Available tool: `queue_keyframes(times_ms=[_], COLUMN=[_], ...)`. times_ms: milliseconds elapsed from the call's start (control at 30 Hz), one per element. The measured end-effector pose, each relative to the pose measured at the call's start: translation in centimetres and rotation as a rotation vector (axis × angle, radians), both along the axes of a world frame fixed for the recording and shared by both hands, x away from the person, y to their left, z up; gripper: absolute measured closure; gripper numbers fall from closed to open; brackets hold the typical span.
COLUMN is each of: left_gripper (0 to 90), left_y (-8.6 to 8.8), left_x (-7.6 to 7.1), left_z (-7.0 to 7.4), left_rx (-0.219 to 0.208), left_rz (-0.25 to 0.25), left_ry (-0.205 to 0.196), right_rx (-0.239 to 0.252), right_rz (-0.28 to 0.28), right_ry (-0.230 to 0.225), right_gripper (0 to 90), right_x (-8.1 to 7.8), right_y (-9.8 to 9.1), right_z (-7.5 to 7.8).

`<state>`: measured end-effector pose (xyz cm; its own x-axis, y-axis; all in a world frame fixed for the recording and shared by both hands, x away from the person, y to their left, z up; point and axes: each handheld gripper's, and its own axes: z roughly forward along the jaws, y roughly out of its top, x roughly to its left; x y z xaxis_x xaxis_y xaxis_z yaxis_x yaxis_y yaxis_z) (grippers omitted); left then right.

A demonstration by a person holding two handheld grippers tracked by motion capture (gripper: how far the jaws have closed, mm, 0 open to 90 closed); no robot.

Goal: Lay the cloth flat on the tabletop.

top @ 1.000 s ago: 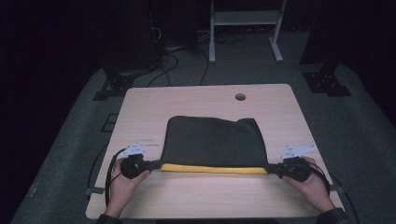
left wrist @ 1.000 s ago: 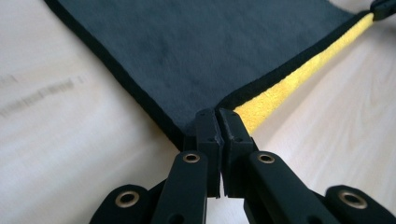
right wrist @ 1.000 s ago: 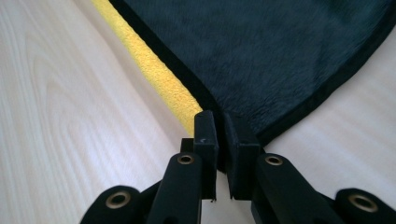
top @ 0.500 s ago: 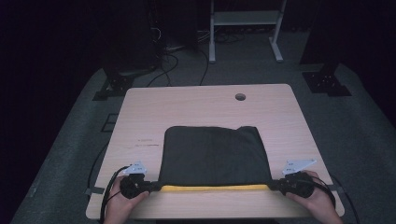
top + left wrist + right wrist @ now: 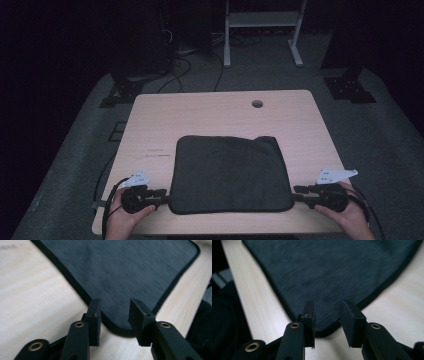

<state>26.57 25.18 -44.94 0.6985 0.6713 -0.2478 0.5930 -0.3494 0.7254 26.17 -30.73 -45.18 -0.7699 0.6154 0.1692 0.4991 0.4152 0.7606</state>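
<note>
High view: dark mat (image 5: 231,172) lies flat on the tabletop (image 5: 220,115), toward the 6 o'clock edge, square to it. Left claw (image 5: 161,195) sits at the mat's 7 o'clock corner, right claw (image 5: 299,192) at its 5 o'clock corner, each in a hand (image 5: 129,220) coming in from the bottom; right hand (image 5: 350,215) likewise.

Left gripper view: left claw (image 5: 113,315) jaws apart, just been opening, mat (image 5: 120,272) corner lying between them, pads not pressing on it. Right gripper view: same story, right claw (image 5: 327,315) jaws apart after just opening, mat (image 5: 332,272) corner between them, no pinch.

Read: this is the release step, the mat laid out flat and let go at both near corners. Next move, my call: draw both claws straight back toward 6 o'clock, level, so the jaws clear the bound edge without snagging it and curling a corner. Far 1 o'clock corner looks slightly notched or lumpy; may want a tug to flatten, can't tell for sure.

Around: round cable hole (image 5: 257,104) at 12 o'clock on the tabletop, well apart from the mat. Faint mark (image 5: 157,152) at 10 o'clock. White stand legs (image 5: 260,35) and loose cables (image 5: 190,55) on the floor beyond. Nothing stands in the withdrawal path.
</note>
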Motion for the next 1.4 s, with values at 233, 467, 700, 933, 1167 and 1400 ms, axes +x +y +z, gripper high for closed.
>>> queue_keyframes(times_ms=[233, 467, 700, 933, 1167, 1400], left_gripper=[50.3, 48.1, 46.2, 46.3, 46.5, 46.7], left_y=[-1.3, -3.1, -4.5, -4.4, -4.4, -4.3], left_x=[2.2, 5.3, 6.7, 6.6, 6.5, 6.5], left_z=[-0.2, -0.8, -1.5, -1.8, -1.8, -1.9], left_rx=[0.058, 0.108, 0.169, 0.169, 0.17, 0.17], left_rz=[0.021, 0.027, 0.013, 0.008, 0.011, 0.015], left_ry=[-0.04, -0.055, -0.06, -0.065, -0.071, -0.073], right_rx=[-0.033, -0.063, -0.057, -0.081, -0.082, -0.067], right_rz=[-0.094, -0.189, -0.216, -0.221, -0.226, -0.298], right_ry=[-0.047, -0.101, -0.076, 0.014, 0.01, -0.051], right_gripper=[61.1, 60.6, 59.6, 61.9, 81.4, 75.4], right_x=[3.1, 9.5, 15.7, 20.1, 20.4, 19.1], right_y=[0.0, 1.0, 2.9, 4.4, 4.5, 3.2], right_z=[0.2, 1.6, 1.4, -0.9, -1.2, -0.6])
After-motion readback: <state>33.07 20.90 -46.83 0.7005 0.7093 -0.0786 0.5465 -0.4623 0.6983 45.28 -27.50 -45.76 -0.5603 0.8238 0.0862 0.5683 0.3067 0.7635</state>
